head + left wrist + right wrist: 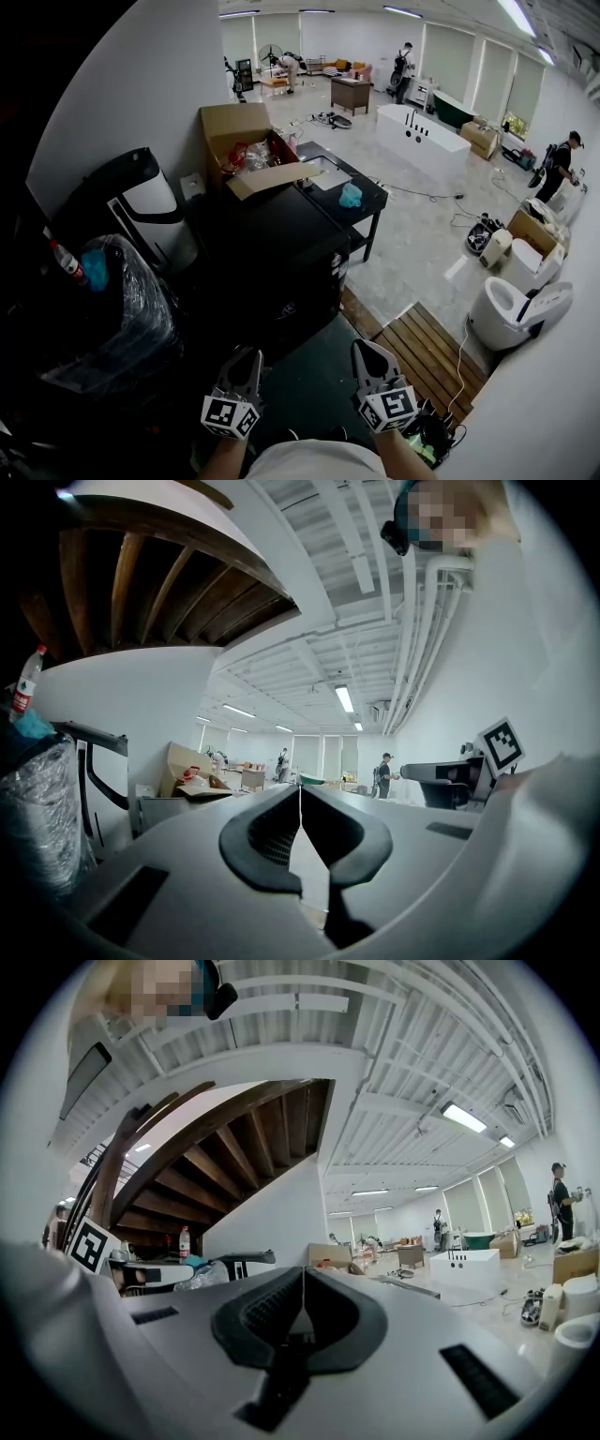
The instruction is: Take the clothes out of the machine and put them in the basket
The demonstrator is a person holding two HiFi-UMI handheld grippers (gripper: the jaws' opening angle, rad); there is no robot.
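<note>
Standing in the middle of the head view, the dark box-shaped machine (pixel 281 258) is the largest thing near the person. Its front is too dark to show any clothes, and I cannot tell which thing is the basket. Far beyond the machine, to its right, a white bathtub (pixel 422 141) sits on the pale floor. A black table (pixel 361 211) stands against the machine's far right corner, with a small teal thing (pixel 351 195) on top. An open cardboard box (pixel 239 131) rests at the machine's far edge. Left of the machine are a black-and-white bin (pixel 141 197) by the wall and, nearer, a bin lined with clear plastic (pixel 122 309). Right of the machine lie a wooden slat platform (pixel 427 352) and a white toilet (pixel 511 314).

Just in front of the machine, the left gripper (pixel 246 358) and right gripper (pixel 366 349) sit side by side, apart. Both have their jaws closed together with nothing between them. Their marker cubes (pixel 231 415) show only black-and-white squares, no letters. A bottle (pixel 64 261) in the lined bin has a red label too small to read.
</note>
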